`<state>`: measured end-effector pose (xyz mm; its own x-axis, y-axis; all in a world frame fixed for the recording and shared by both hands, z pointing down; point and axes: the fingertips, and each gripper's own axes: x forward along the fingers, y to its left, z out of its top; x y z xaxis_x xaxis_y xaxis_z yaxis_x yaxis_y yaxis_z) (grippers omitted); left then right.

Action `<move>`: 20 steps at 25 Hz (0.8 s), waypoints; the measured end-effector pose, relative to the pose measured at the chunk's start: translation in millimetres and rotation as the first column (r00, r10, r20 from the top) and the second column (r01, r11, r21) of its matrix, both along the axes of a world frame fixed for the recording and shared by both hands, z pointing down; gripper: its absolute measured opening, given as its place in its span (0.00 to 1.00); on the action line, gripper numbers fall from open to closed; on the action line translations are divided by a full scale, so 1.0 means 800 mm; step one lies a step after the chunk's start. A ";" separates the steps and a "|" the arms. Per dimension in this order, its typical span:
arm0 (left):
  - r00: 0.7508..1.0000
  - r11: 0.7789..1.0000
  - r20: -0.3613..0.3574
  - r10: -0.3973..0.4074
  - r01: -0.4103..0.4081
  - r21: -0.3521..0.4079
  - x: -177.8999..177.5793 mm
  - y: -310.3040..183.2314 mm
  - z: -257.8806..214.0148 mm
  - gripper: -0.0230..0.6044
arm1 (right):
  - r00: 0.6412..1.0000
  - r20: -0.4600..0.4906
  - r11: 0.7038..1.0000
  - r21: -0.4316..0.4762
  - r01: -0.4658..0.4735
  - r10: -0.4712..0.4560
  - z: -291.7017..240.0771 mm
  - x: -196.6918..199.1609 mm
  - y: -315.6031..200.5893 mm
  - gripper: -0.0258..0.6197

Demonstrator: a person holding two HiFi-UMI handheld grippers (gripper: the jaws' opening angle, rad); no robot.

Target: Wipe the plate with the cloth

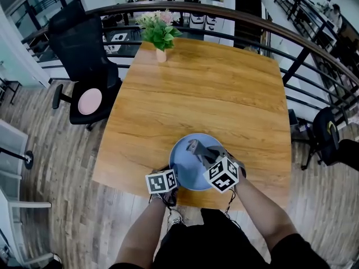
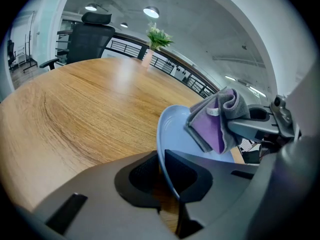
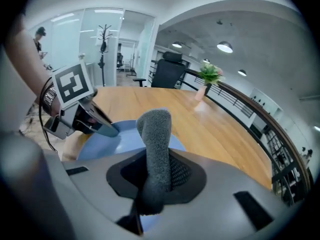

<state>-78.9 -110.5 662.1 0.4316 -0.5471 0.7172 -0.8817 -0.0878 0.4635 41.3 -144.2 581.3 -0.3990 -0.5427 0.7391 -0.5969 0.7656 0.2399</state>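
A round pale-blue plate sits at the near edge of the wooden table. A bunched grey-and-purple cloth is over its right part.

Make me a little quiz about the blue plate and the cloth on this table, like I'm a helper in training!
1. True or false: the left gripper is clamped on the rim of the plate.
2. What does the right gripper hold? A) a sponge B) the cloth C) a spoon
3. Fill in: at the far edge of the table stands a small vase of ____.

Key: 1 true; 2 B; 3 flowers.
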 end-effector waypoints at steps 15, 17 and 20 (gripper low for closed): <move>0.998 0.999 0.068 -0.020 0.018 0.028 -0.005 -0.004 -0.005 0.13 | 0.926 -0.044 0.921 -0.136 0.365 -0.374 0.073 -0.101 0.022 0.15; 0.997 0.999 0.074 -0.021 0.018 0.031 -0.005 -0.004 -0.004 0.13 | 0.921 -0.054 0.916 -0.141 0.376 -0.386 0.078 -0.103 0.016 0.15; 0.996 0.999 0.082 -0.021 0.018 0.038 -0.005 -0.004 -0.004 0.13 | 0.909 -0.084 0.908 -0.142 0.394 -0.407 0.085 -0.105 0.008 0.15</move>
